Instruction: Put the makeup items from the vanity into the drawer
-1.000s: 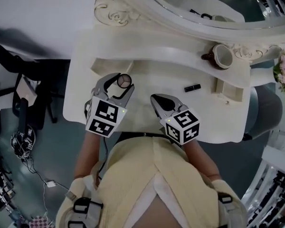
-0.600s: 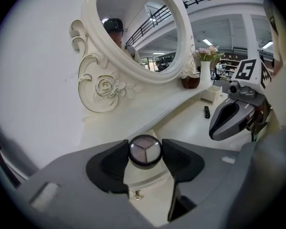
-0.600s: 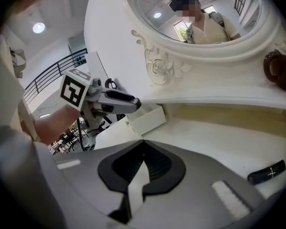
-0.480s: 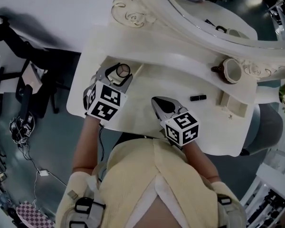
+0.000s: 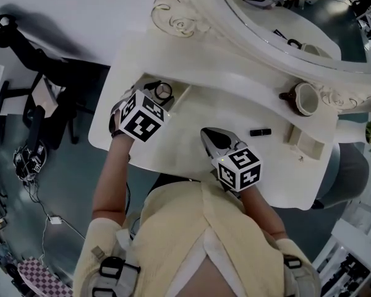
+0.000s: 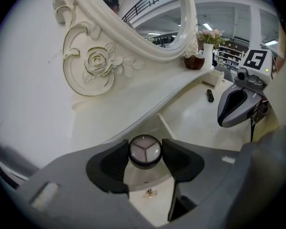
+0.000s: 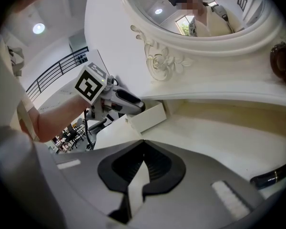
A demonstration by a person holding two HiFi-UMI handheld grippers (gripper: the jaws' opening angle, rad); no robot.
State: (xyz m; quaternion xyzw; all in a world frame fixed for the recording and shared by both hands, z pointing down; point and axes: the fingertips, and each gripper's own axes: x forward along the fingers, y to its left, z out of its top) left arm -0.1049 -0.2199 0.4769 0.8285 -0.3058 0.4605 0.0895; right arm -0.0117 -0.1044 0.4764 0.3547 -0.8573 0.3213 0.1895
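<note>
left fingers: clamped on either side of the round jar
right fingers: pressed together, nothing between them, above the table near its front edge
round jar: held over the open drawer, back left corner
black tube: lying toward the table's right edge

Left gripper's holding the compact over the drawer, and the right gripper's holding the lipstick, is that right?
Not the right one. The right gripper is shut and empty; the right gripper view shows the lipstick lying on the vanity, apart from it. The left gripper does hold the compact over the drawer.
</note>
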